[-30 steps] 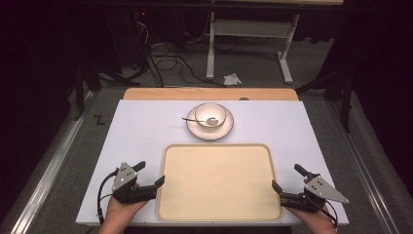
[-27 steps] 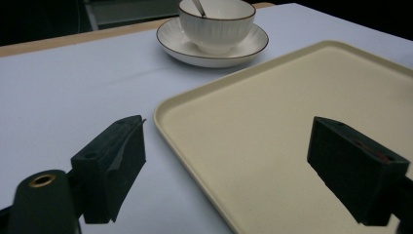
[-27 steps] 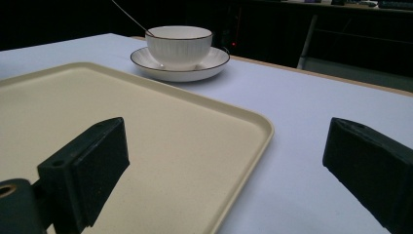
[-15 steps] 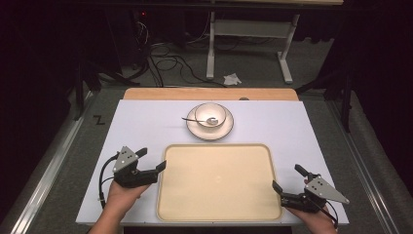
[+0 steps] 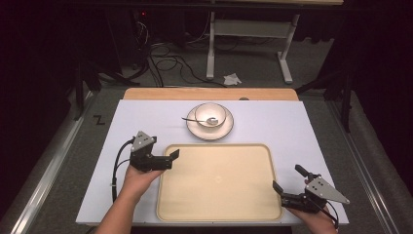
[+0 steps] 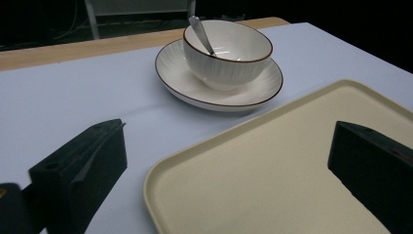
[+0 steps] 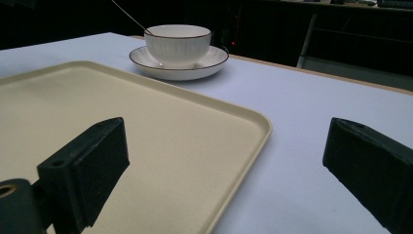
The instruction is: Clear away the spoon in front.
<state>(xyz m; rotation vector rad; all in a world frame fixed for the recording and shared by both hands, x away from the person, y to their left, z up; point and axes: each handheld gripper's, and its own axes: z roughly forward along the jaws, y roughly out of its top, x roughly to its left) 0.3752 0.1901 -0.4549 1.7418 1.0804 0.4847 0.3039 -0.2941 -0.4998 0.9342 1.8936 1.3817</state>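
A cream tray (image 5: 219, 185) lies on the near half of the white table. Beyond it a white bowl (image 5: 211, 113) stands on a saucer (image 5: 195, 127), with a spoon (image 5: 192, 119) leaning in the bowl. My left gripper (image 5: 171, 160) is open at the tray's far-left corner, its jaws straddling the rim. In the left gripper view the tray (image 6: 272, 170) corner sits between the jaws, with the bowl (image 6: 229, 53) ahead. My right gripper (image 5: 288, 178) is open at the tray's near-right corner. The right gripper view has the tray rim (image 7: 243, 131) between its jaws and the bowl (image 7: 178, 44) beyond.
A wooden strip (image 5: 209, 93) runs along the table's far edge. Bare white table (image 5: 292, 126) lies to either side of the saucer. Behind the table are floor cables (image 5: 170, 63), a desk frame (image 5: 248, 29) and a crumpled paper (image 5: 232, 78).
My left gripper has moved forward along the tray's left edge, from the near corner to the far-left corner. The right gripper has stayed put.
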